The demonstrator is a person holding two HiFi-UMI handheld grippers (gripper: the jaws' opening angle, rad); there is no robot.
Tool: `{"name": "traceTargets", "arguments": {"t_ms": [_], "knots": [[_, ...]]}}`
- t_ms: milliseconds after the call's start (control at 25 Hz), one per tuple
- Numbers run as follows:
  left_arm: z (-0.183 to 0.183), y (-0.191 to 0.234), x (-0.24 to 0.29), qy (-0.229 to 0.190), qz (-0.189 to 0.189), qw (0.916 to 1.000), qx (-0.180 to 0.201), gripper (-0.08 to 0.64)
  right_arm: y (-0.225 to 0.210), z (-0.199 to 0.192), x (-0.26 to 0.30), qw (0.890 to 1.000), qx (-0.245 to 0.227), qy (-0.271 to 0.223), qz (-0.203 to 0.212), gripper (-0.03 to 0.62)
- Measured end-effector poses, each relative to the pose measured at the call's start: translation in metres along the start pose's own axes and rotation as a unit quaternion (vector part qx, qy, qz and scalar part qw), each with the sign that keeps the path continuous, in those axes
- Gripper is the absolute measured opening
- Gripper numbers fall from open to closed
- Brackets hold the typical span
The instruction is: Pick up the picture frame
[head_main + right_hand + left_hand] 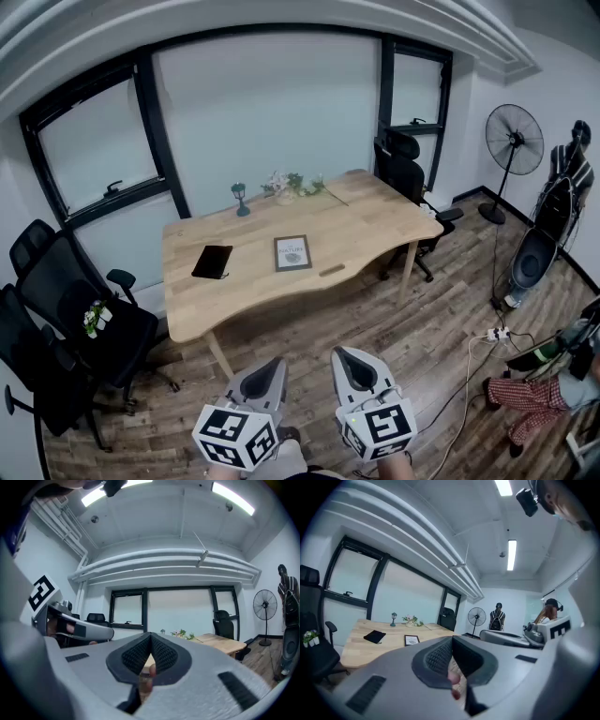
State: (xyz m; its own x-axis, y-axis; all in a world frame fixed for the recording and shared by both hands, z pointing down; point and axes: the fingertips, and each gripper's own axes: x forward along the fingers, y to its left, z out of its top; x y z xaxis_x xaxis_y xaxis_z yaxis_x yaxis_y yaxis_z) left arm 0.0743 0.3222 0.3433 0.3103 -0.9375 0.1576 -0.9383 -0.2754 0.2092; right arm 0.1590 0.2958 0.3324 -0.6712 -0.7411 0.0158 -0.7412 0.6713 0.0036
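Grey left tongs (pixel 274 366), right tongs (pixel 344 358), ribbed pads (pixel 438 657), marker cubes (pixel 234 436)

A wooden table (pixel 366 217) stands on plank flooring (pixel 375 337) beneath black-framed windows (pixel 98 150), office chairs (pixel 66 319) alongside.

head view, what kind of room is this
Most likely an office or small meeting room: a long light wooden table with a black swivel office chair beside it, large dark-framed windows behind, and a black standing fan in the corner.
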Motion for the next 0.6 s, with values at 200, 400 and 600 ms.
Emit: {"name": "traceTargets", "arguments": {"t_ms": [200,400,600], "knots": [[0.000,0.013,0.014,-0.003,-0.001,1.0000,0.004,0.005,-0.003,-0.003,0.013,1.000,-0.012,-0.001,-0.004,0.000],[0.003,0.022,0.028,-0.004,-0.005,0.9999,0.014,0.006,-0.004,-0.007,0.032,1.000,0.005,0.006,0.010,0.005],[0.002,0.038,0.042,-0.001,-0.007,0.9999,0.011,0.006,-0.005,-0.015,0.054,1.000,0.010,0.017,0.019,0.021]]}}
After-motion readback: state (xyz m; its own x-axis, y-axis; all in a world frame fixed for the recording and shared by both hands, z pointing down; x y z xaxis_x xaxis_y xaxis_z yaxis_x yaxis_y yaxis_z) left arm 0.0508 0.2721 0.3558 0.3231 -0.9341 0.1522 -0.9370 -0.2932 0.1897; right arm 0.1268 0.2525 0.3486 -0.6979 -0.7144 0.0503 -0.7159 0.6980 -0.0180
